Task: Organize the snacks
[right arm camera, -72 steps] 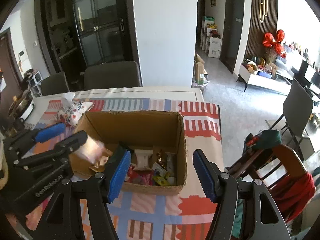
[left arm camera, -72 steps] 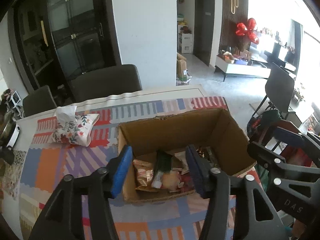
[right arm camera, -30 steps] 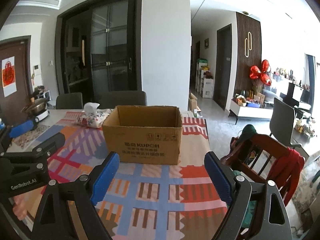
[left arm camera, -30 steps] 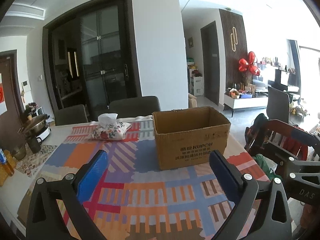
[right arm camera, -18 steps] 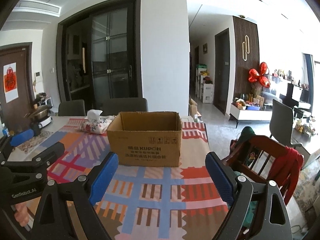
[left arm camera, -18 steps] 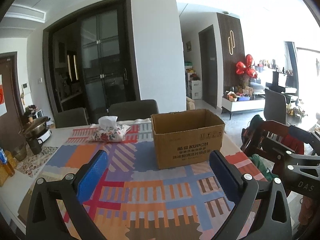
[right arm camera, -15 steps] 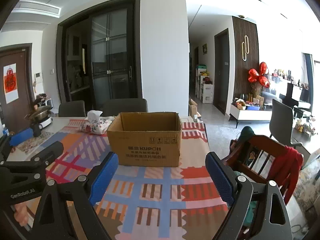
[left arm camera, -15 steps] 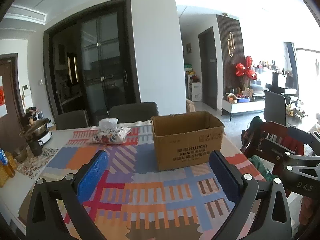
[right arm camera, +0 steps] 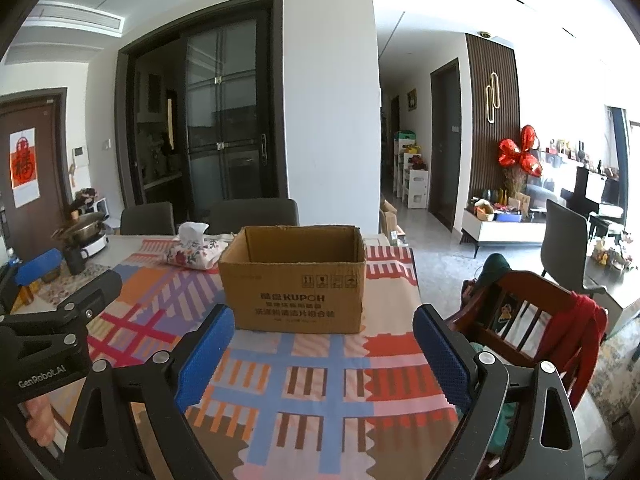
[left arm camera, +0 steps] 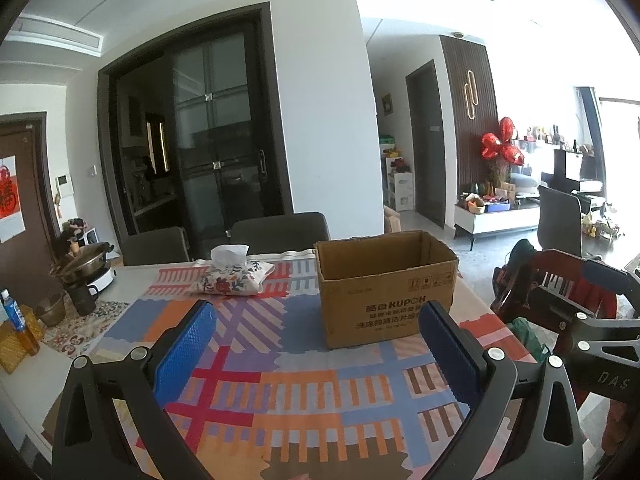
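Observation:
An open brown cardboard box (left arm camera: 386, 288) (right arm camera: 294, 286) stands on the colourful patterned tablecloth (left arm camera: 280, 360) (right arm camera: 320, 392). Its contents are hidden from this low angle. My left gripper (left arm camera: 316, 344) is open and empty, held back from the box over the table's near side. My right gripper (right arm camera: 324, 344) is open and empty, also back from the box. The left gripper also shows at the left edge of the right wrist view (right arm camera: 60, 280).
A floral tissue pouch (left arm camera: 232, 276) (right arm camera: 192, 250) lies behind and left of the box. A pot and cups (left arm camera: 84, 276) stand at the table's left end, with a bottle (left arm camera: 14, 316). A wooden chair with red cloth (right arm camera: 536, 320) stands right of the table.
Both grippers have pulled back and down from above the box, which showed snack packets inside. In the last half second they barely moved.

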### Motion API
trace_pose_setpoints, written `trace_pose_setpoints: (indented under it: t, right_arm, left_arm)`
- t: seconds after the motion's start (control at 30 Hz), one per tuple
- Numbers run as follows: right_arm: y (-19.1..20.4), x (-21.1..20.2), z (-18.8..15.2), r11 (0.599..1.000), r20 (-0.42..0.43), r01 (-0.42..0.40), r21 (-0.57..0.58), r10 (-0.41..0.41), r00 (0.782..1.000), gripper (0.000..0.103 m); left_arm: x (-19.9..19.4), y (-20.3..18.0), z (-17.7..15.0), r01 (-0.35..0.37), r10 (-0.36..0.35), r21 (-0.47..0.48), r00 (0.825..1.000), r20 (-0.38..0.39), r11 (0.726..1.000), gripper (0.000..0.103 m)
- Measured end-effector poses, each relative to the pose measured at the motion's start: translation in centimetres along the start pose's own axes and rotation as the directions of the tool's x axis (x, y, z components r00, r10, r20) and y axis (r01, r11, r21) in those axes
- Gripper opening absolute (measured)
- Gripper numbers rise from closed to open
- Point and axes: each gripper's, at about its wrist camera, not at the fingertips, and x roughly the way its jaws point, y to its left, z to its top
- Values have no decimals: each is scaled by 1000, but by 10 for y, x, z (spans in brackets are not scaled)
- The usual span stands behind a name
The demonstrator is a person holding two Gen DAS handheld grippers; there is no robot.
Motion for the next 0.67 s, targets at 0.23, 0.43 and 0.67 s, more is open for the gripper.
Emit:
trace_pose_setpoints:
  t: [0.23,0.43,0.67]
  right_arm:
    - [-1,2,0,1000,-11,-2,9,2,1000,92]
    - [-3,8,-1,1000,-21,-5,11,5,1000,92]
    - [-3,12,-3,1000,-31,-9,11,9,999,92]
  left_arm:
    - [1,0,-1,-3,3,1,1000,-3,1000,103]
    - [4,0,-3,1,-1,-1,1000,-5,1000,103]
    - [10,0,-7,3,-3,-11,1000,-21,1000,103]
